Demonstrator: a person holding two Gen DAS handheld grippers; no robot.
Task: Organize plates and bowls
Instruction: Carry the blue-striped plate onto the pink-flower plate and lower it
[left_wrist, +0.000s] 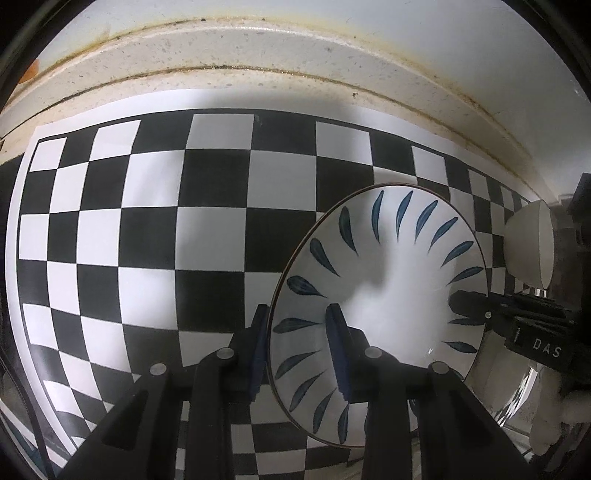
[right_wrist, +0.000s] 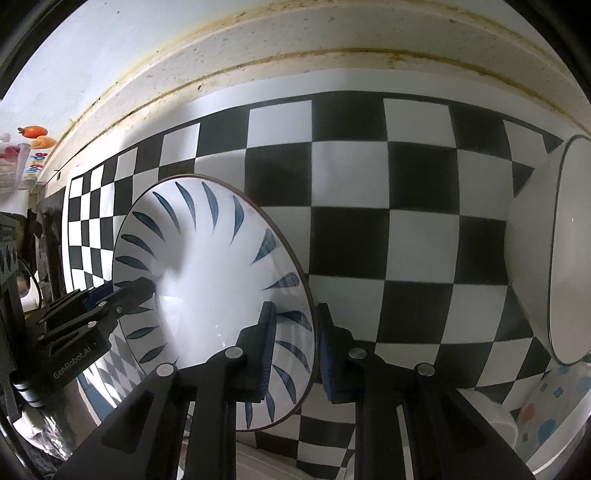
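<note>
A speckled pale tabletop (left_wrist: 229, 48) is seen across the upper part of both views, bounded at the top by a stained seam against a white wall. Most of it is covered by a black-and-white checkered mat (left_wrist: 147, 229), which fills the middle of each frame.

The leaf-patterned plate (left_wrist: 388, 288) is found at the lower right of the left wrist view and the lower left of the right wrist view, over the checkered mat. Its opposite rims are gripped from both sides.

A plain white bowl (right_wrist: 535, 258) is seen at the right edge of the right wrist view, standing on the mat well apart from the plate.

The left gripper (left_wrist: 299, 325) is clenched on the plate's rim, one blue-padded finger outside and one inside the rim. The right gripper (right_wrist: 295, 328) is likewise clenched on the opposite rim, the edge being pinched between its fingers (right_wrist: 267, 332).
</note>
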